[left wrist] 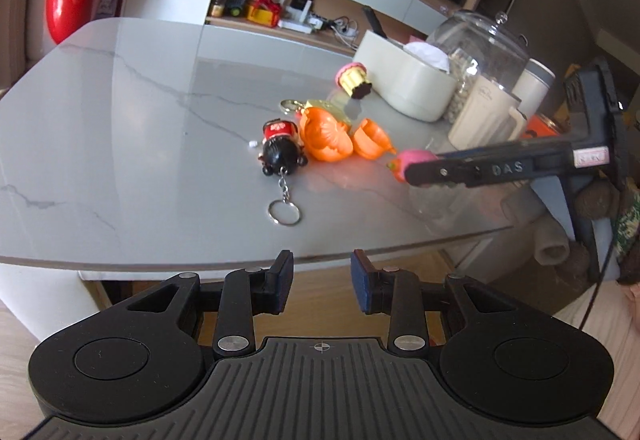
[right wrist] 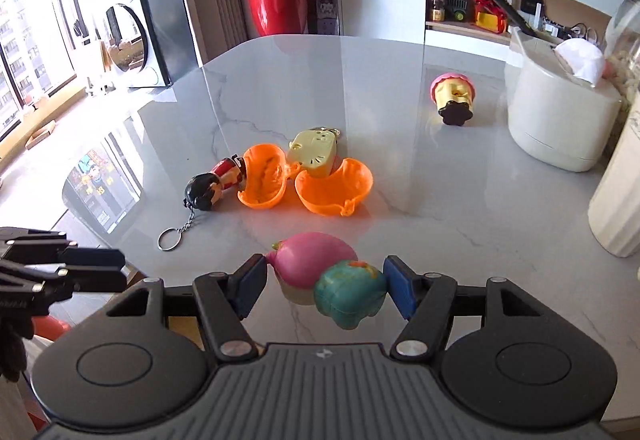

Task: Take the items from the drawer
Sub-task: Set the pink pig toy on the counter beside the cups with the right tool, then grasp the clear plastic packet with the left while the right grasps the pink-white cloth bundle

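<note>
Looking through the left wrist camera, I see my left gripper [left wrist: 322,282] hanging just off the near edge of the grey marble-patterned table [left wrist: 120,112], its blue-padded fingers [left wrist: 362,286] spread a little with nothing between them. On the table lie a black-haired doll keychain in a red dress [left wrist: 280,148], two orange plastic capsule halves [left wrist: 344,138] and a pink-and-yellow cupcake toy [left wrist: 354,80] tipped on its side. From the right, my right gripper [left wrist: 408,170] reaches in over the table carrying something pink.

Through the right wrist camera, the right gripper [right wrist: 325,286] pinches a pink-and-teal toy figure [right wrist: 328,280] between its pads, above the table's near part. A pale yellow flat toy [right wrist: 314,152] lies behind the orange halves.

No drawer shows in either view. I judge that several items are already out and this one is about to join them; whether more remain in the drawer, I cannot tell.
</note>
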The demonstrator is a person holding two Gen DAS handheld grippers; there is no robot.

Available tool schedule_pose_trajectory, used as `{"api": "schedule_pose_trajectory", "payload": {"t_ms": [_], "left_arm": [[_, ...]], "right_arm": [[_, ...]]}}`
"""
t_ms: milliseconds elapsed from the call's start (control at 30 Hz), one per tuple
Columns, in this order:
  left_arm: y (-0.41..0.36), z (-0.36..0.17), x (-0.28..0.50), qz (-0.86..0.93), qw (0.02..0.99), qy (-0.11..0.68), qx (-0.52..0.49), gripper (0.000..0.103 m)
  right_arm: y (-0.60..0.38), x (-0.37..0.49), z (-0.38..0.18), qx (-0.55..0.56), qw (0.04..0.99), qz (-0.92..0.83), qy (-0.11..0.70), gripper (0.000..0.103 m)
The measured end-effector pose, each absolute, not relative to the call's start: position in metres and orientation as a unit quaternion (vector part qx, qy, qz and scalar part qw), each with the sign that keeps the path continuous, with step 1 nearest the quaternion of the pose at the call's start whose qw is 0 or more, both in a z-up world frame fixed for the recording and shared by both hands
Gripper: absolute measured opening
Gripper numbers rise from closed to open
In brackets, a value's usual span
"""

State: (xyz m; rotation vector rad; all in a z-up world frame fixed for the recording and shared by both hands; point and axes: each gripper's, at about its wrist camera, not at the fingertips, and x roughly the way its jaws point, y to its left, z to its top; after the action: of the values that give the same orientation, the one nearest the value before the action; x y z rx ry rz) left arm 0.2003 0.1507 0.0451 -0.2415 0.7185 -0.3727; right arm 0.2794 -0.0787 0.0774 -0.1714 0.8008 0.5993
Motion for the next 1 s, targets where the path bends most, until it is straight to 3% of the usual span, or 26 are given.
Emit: {"api": "schedule_pose_trajectory", "payload": {"t_ms": [133,333,500,733,800,1000], "left_arm": [[0.155,0.033,0.198,-0.177,0.903,0.377,-0.109,0.035],[0.138,0.024,0.193,-0.189,0.894,0.406,-0.016,0.035],[0.13,0.014,0.2,-0.196,0.878,0.436,-0.002,0.035],[0.135,0.004,0.211,-0.188,0.865,0.465,-0.017,0.035],[0.14,0.003,0.212,-0.191,0.86,0.472,-0.031,0.034],[0.152,-0.001,0.223,-0.174,0.833,0.523,-0.058,0.034]], "right_arm": [[-0.047,0.303,0.063,-0.118,0.883,0.262,0.371,0.064],[-0.026,0.331,0.049,-0.133,0.888,0.25,0.363,0.063],[-0.038,0.327,0.052,-0.111,0.885,0.26,0.37,0.084],[-0.089,0.287,0.077,-0.064,0.882,0.288,0.367,0.088],[-0.105,0.269,0.081,-0.05,0.877,0.305,0.369,0.095],[-0.141,0.229,0.068,-0.022,0.85,0.334,0.407,0.101]]}}
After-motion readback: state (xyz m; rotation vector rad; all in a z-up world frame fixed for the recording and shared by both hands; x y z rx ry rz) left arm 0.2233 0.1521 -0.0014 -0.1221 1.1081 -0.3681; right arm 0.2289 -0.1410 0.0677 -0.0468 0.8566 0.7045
